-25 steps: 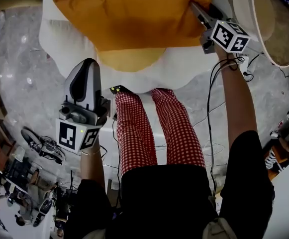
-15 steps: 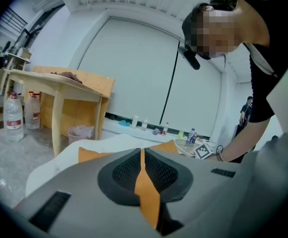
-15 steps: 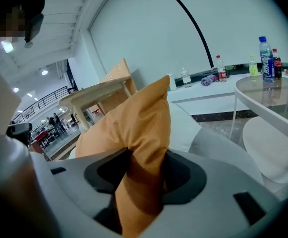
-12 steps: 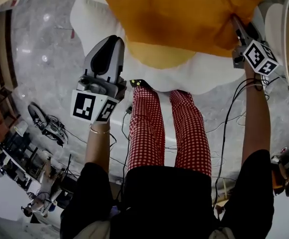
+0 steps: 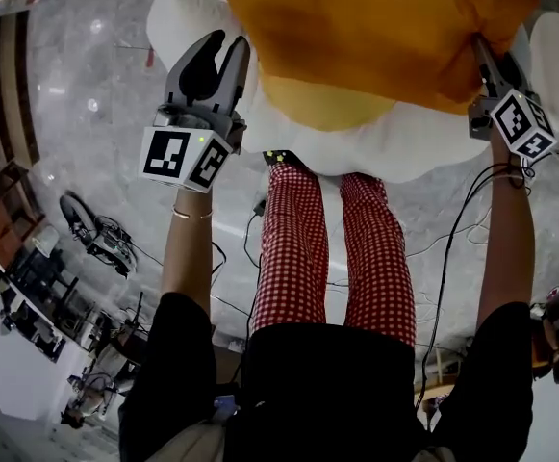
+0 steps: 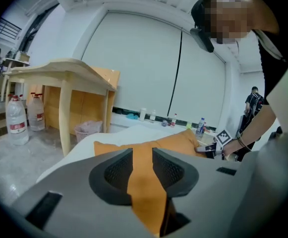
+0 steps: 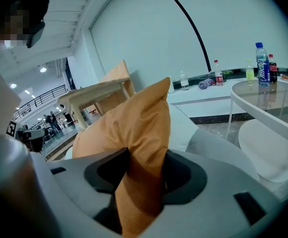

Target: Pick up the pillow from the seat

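From above, the head view shows the whole layout: the orange pillow (image 5: 375,27) lies across the white seat (image 5: 404,152), with the left gripper (image 5: 229,42) at its left edge and the right gripper (image 5: 479,50) at its right corner, above the person's red-checked trousers (image 5: 308,248). That view cannot settle the grip at either end, but the gripper views can. In the right gripper view the right gripper (image 7: 146,167) has its jaws closed on a bunched fold of the pillow (image 7: 129,123), the fabric pinched between the dark pads and rising out of them in a point. This view alone also shows a glass table (image 7: 282,115) to the right carrying bottles (image 7: 263,63). In the left gripper view the left gripper (image 6: 143,155) stands with its jaws a narrow way apart. The gap is filled with the pillow's orange, but whether the pads touch the fabric cannot be told. Beyond them the pillow (image 6: 176,142) stretches across the seat (image 6: 79,150) to the right gripper (image 6: 210,149) at its far corner. Only this view shows a pale wooden table (image 6: 59,73) to the left, with large water bottles (image 6: 17,120) on the floor beneath it.
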### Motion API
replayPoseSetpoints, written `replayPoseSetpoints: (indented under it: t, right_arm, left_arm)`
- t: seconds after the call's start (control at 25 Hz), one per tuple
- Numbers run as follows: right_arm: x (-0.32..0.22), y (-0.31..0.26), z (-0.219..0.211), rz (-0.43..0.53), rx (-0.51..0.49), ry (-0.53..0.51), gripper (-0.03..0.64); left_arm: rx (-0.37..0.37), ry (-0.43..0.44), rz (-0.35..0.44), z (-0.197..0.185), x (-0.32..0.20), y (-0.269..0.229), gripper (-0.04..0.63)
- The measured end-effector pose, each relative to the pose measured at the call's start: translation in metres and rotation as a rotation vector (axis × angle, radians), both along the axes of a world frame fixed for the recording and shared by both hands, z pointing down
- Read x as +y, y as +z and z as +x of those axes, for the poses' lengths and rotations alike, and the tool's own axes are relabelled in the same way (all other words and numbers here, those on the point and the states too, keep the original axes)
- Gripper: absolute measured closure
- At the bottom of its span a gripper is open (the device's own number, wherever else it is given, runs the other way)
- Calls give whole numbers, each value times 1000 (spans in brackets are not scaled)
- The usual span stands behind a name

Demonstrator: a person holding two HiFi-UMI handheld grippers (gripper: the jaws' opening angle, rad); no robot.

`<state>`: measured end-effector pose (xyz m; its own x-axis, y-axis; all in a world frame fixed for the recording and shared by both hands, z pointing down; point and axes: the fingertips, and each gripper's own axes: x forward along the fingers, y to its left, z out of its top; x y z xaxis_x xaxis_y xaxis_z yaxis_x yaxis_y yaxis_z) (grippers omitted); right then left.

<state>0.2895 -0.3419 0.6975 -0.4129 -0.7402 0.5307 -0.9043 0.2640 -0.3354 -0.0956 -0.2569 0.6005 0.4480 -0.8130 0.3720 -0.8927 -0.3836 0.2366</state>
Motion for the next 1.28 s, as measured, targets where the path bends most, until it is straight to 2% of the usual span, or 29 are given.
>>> replayPoseSetpoints:
  t: [0.16, 0.36, 0.6, 0.72, 0.88, 1.08, 1.28]
  right_arm:
    - [3, -2, 0, 10, 9, 11, 388]
    - [3, -4, 2, 21, 15, 26, 388]
    - [6, -3, 4, 33, 30, 39, 388]
    - [7, -6, 5, 37, 34, 41, 388]
    - [14, -3, 5, 42, 28, 50, 388]
    - [19, -2, 7, 56, 34, 61, 388]
    - [15, -2, 5, 66, 31, 60, 388]
  left_arm:
    - [-26, 3, -32, -9, -8, 22, 460]
    - [-15, 2, -75, -17, -17, 48, 410]
    - [-25, 3, -67, -23, -25, 59, 408]
    - [-1, -2, -81, -25, -28, 70, 408]
    - [-8, 29, -128, -27, -27, 93, 397]
    - [53, -9, -173, -36, -28, 113, 367]
    - [64, 36, -198, -32, -33, 130, 309]
